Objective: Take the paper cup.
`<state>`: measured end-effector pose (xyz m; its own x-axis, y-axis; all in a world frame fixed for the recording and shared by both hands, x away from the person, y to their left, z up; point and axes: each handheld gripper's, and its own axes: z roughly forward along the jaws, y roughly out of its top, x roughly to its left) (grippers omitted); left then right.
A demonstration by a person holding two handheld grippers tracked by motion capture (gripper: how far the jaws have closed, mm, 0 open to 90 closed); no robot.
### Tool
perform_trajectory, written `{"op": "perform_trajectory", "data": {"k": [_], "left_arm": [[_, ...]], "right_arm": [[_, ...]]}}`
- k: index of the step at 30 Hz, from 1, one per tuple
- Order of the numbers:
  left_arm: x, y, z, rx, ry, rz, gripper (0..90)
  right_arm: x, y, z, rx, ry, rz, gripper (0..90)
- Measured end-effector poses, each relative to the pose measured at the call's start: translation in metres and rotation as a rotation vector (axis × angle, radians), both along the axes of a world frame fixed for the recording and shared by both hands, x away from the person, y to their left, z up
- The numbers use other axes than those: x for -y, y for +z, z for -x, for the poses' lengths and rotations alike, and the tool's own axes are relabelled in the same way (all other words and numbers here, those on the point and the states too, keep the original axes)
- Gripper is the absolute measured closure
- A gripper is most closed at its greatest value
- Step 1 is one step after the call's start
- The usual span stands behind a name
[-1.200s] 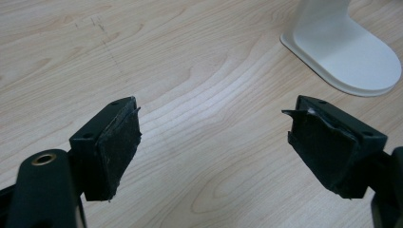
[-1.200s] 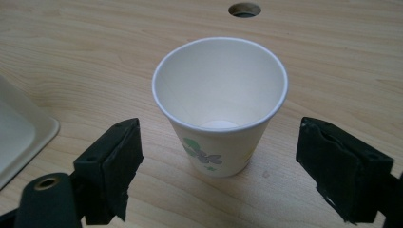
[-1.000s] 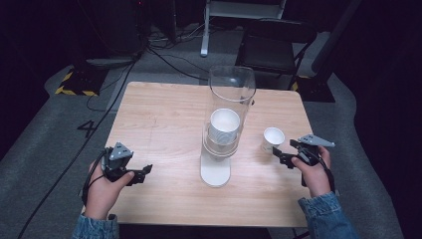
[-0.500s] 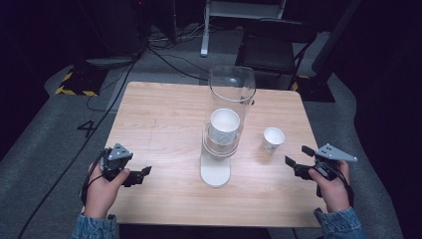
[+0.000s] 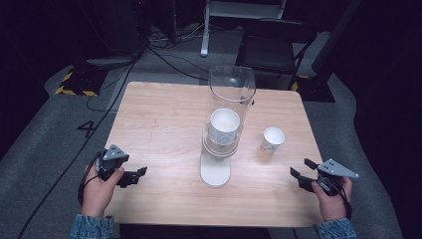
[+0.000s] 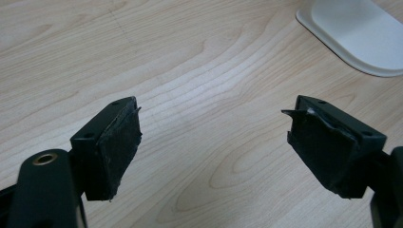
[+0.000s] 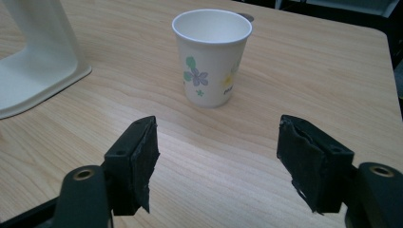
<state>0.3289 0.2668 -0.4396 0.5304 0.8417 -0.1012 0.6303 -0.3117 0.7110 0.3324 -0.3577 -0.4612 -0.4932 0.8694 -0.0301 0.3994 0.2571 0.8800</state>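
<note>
A wooden table (image 5: 164,114) holds one clear cup dispenser (image 5: 230,107) on a white base, with paper cups stacked inside; how many cannot be told. One floral paper cup (image 7: 212,57) stands alone to its right, upright and empty. It appears one cup has been taken out and set down. The left gripper (image 5: 133,177) and right gripper (image 5: 301,169) rest near the table's front corners, jaws spread, holding nothing.

A white numeral "4" (image 5: 85,128) was seen marked on the grey floor left of the table. On the paper cup (image 7: 212,57), beside a printed flower pattern, a few small dark letters were printed, too small and cut off to be read.
</note>
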Motion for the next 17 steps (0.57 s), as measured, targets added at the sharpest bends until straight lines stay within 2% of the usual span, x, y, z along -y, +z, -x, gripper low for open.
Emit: {"op": "perform_trajectory", "data": {"k": [3,5,8,17], "left_arm": [[0.000,-0.002,0.000,-0.007,0.000,-0.003,18.2],[0.000,-0.002,0.000,-0.010,0.000,-0.001,18.2],[-0.001,-0.002,-0.001,-0.011,0.021,-0.001,18.1],[0.000,-0.003,-0.002,-0.012,0.009,-0.010,18.1]], "right_arm": [[0.001,-0.007,-0.002,-0.039,-0.016,-0.008,26.0],[0.001,-0.010,-0.003,-0.056,-0.027,0.008,23.2],[0.002,-0.011,-0.004,-0.040,-0.039,0.016,20.5],[0.003,-0.015,-0.007,-0.036,-0.040,0.028,19.4]]}}
